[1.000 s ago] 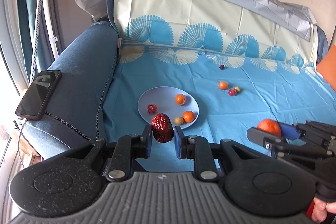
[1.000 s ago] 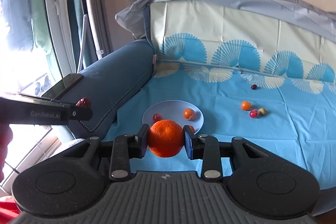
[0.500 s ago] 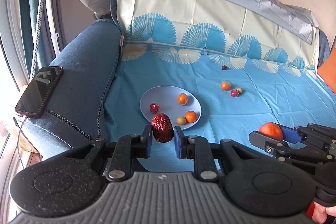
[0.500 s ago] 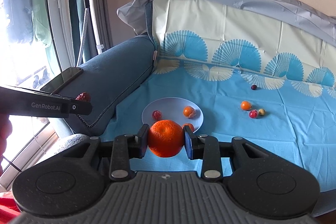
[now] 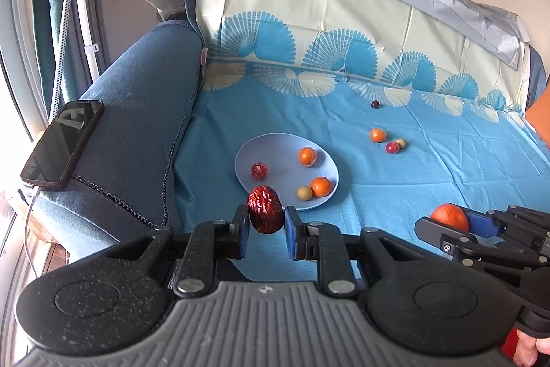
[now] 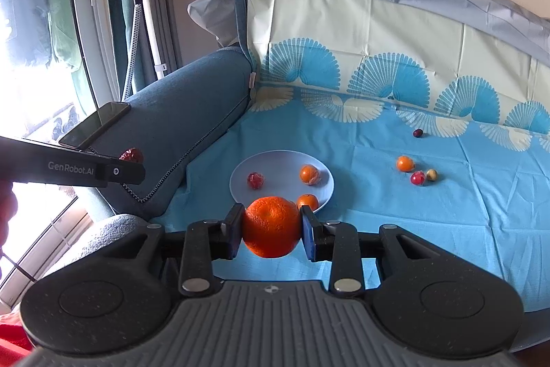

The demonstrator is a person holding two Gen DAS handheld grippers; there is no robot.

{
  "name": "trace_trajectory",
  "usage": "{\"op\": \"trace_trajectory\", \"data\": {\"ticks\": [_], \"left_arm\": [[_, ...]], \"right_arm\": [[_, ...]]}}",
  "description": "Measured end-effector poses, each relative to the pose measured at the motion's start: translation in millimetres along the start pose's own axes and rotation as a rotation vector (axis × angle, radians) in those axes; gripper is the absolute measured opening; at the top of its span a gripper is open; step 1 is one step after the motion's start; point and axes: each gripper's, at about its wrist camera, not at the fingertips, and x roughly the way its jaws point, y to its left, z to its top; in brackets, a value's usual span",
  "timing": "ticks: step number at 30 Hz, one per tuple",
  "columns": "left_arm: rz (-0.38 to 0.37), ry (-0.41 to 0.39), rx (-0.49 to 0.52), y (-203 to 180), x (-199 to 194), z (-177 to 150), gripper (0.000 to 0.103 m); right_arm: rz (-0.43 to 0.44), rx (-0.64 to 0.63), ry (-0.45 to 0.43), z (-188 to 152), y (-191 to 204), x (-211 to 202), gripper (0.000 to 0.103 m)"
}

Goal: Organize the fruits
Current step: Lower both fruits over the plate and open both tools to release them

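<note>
Wrinkled red date (image 5: 265,209) clenched in left gripper (image 5: 266,231), orange (image 6: 271,227) in right gripper (image 6: 271,231); released carelessly, either could roll off the plate (image 5: 275,143) at twelve o'clock.

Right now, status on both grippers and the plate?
Left hand-held gripper shut on wrinkled red fruit. Right hand-held gripper shut on orange. Plate holds four fruits, approach unobstructed.

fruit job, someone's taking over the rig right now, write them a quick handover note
Left gripper: shut on a wrinkled red date, short of the plate.
Right gripper: shut on a big orange.
Done: four fruits lie on the plate.
Left: set both held fruits down, then fetch the small orange, red fruit, tan fruit and dark berry from the blue sheet.
</note>
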Motion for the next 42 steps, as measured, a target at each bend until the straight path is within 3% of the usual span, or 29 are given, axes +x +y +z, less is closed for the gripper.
{"op": "trace_trajectory", "data": {"ticks": [17, 42], "left_arm": [[0.003, 0.033, -0.008, 2.1, 65.1, 37.6, 0.023], [-0.003, 0.187, 0.018, -0.4, 227.8, 65.3, 0.023]], "right_arm": [[-0.023, 0.035, 0.044, 14.1, -16.9, 66.0, 0.036], [-0.034, 0.046, 0.160, 22.1, -41.9, 219.2, 0.036]]}}
